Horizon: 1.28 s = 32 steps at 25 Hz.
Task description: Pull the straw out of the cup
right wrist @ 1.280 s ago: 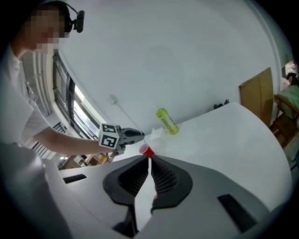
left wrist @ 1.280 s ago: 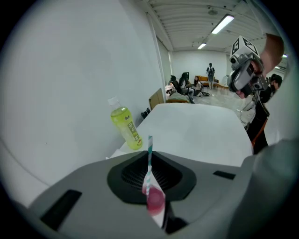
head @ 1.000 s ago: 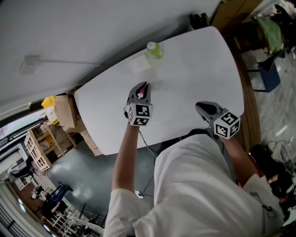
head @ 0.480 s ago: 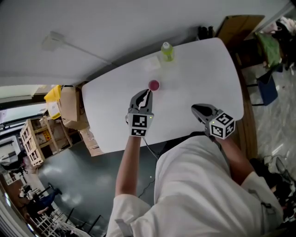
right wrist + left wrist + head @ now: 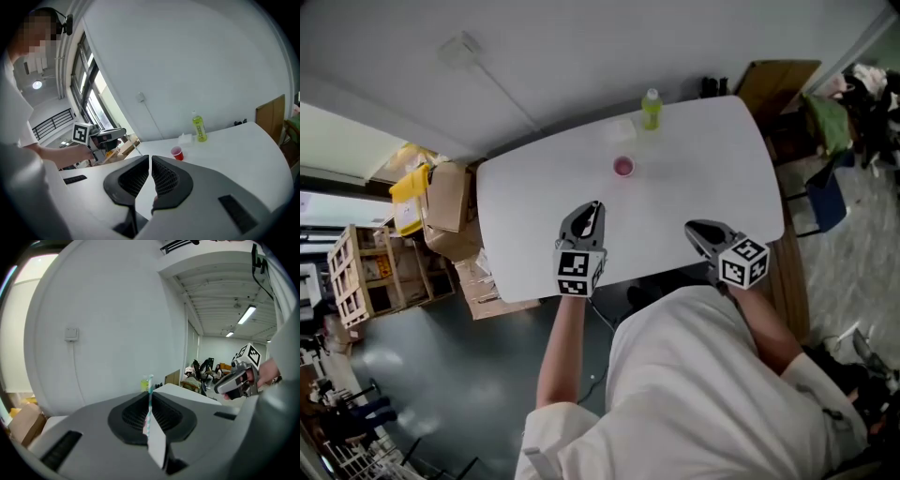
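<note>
A small red cup (image 5: 622, 167) stands on the white table (image 5: 722, 159), also visible in the right gripper view as the red cup (image 5: 176, 153). My left gripper (image 5: 595, 207) hovers above the table's near edge, well short of the cup. Its jaws are shut on a thin teal-and-white striped straw (image 5: 150, 397) with a white paper tag, which sticks up between the left gripper (image 5: 149, 394) pads. My right gripper (image 5: 693, 228) is to the right near the table edge. In its own view the right gripper (image 5: 150, 160) is shut with nothing in it.
A green bottle (image 5: 651, 109) and a white tissue pack (image 5: 622, 128) stand at the table's far edge by the wall. Cardboard boxes (image 5: 450, 202) and a yellow bin (image 5: 410, 187) sit left of the table; a chair (image 5: 825, 202) and a brown board (image 5: 773, 80) are to the right.
The left gripper has lifted and drawn back from the cup with the straw in its jaws, uncovering the cup. The right gripper has also drawn back toward the near edge.
</note>
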{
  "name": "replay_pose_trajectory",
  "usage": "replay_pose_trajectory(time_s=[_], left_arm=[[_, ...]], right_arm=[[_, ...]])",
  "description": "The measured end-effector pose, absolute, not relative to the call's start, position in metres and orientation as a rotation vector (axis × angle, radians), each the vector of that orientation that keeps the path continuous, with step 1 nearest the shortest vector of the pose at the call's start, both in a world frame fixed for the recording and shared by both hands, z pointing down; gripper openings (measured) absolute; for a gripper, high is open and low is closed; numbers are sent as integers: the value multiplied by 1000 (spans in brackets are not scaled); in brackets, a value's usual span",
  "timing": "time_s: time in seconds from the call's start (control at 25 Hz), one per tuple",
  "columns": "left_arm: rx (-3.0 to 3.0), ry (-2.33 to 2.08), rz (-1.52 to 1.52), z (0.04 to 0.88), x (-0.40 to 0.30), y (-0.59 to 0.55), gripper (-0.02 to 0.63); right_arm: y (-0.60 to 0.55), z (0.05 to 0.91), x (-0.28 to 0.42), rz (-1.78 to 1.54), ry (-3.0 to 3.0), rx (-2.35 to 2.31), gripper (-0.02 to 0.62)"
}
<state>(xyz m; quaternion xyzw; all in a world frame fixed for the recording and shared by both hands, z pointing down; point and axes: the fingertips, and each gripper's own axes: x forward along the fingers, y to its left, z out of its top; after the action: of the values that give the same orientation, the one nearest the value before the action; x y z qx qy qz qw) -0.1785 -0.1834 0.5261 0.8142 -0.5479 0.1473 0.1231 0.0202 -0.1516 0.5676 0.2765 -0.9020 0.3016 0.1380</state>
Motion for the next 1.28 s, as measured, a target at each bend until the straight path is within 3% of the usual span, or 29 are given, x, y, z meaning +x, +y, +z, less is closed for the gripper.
replay_pose_trajectory(time_s=[0.56,1.28], left_arm=[[2285,-1652,195,493,-224,-39,21],[2244,-1640,99,468,-168,15,21]], right_arm=[[-55,525,42,717,-2644,1005,44],[-46,509,74,573,-2710,936,40]])
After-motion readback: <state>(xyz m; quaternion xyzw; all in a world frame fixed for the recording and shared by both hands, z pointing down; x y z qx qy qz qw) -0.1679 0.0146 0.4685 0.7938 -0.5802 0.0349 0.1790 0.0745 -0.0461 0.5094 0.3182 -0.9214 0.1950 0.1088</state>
